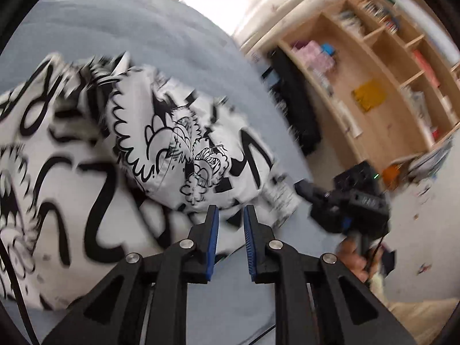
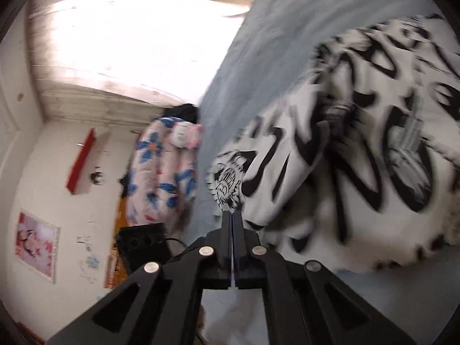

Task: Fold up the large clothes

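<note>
Crumpled garment (image 1: 161, 143) beside wooden shelves (image 1: 382, 86)

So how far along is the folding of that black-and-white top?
Early. Nothing looks folded: the black-and-white printed garment lies bunched on the blue-grey bed sheet. In hand: the right gripper is shut on a garment edge; the left gripper is open, holding nothing. Spreading flat and every fold remain.

The garment (image 1: 120, 143) lay crumpled on the bed (image 1: 86, 23); the shelves (image 1: 388, 86) stood right of the bed, beyond its edge.
</note>
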The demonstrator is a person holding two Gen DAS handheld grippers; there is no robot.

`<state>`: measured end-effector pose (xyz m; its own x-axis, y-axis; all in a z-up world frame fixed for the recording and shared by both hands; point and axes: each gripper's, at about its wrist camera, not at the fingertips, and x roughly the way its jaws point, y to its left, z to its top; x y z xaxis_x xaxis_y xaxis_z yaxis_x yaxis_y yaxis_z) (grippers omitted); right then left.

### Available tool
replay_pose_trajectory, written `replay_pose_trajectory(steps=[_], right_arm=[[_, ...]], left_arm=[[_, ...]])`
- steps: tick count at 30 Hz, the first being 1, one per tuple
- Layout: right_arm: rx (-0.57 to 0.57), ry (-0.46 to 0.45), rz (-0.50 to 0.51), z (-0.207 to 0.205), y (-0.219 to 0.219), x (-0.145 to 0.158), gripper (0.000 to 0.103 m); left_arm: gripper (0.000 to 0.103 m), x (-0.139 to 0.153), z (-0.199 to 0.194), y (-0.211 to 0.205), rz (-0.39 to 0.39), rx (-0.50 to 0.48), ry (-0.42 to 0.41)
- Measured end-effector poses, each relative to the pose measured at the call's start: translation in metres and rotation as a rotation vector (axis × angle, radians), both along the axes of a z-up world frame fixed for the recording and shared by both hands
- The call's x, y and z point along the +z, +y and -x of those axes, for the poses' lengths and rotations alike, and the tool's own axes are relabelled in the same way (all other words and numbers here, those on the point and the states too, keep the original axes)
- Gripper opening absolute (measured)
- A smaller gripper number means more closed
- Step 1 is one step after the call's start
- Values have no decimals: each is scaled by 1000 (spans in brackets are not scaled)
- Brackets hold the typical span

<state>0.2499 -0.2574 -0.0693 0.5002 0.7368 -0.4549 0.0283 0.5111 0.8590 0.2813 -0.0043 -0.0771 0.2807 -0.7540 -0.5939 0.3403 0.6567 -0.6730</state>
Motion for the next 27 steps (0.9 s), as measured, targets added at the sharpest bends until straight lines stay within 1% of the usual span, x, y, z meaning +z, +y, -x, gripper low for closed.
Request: replay_pose_trajectory(steps=[2, 3, 4, 6, 8, 10, 12, 13, 15, 17, 18, 20, 21, 24, 25, 26, 27], right_arm=[[21, 36, 46, 5, 0, -12, 0], [47, 61, 69, 7, 4, -18, 3], [58, 71, 92, 10, 9, -21, 4], [92, 55, 119, 14, 22, -23, 4], [120, 36, 125, 13, 35, -24, 5], [136, 26, 124, 9, 50, -25, 14], [123, 16, 124, 2, 60, -26, 43], [109, 9, 125, -1, 64, -28, 46], [80, 8, 131, -7, 68, -33, 47], [50, 28, 124, -15, 71, -40, 47], [41, 33, 110, -18, 74, -43, 48], [18, 28, 119, -25, 82, -45, 48], [11, 13, 124, -28, 87, -44, 50], [19, -41, 160, -37, 102, -40, 49], [28, -58, 166, -40, 109, -38, 46], [38, -73, 161, -41, 112, -36, 24], [48, -79, 139, -42, 112, -34, 5]], left_arm=[[15, -16, 2, 5, -47, 0, 35], [15, -23, 2, 7, -62, 9, 54], [15, -27, 2, 12, -61, 15, 65], [17, -31, 0, 17, -47, 33, 81], [17, -31, 0, 21, -34, 44, 78], [18, -31, -1, 23, -43, 50, 66], [19, -30, 0, 27, -67, 47, 48], [21, -29, 1, 26, -82, 46, 39], [23, -28, 0, 22, -106, 46, 27], [23, -30, 0, 21, -124, 44, 23], [23, -29, 0, 18, -127, 45, 21], [23, -30, 0, 20, -126, 51, 19], [23, -30, 0, 22, -120, 56, 21], [23, -29, 2, 26, -105, 75, 16], [24, -30, 3, 31, -106, 77, 13], [24, -30, 3, 34, -113, 84, 12], [24, -31, 3, 37, -119, 95, 12]])
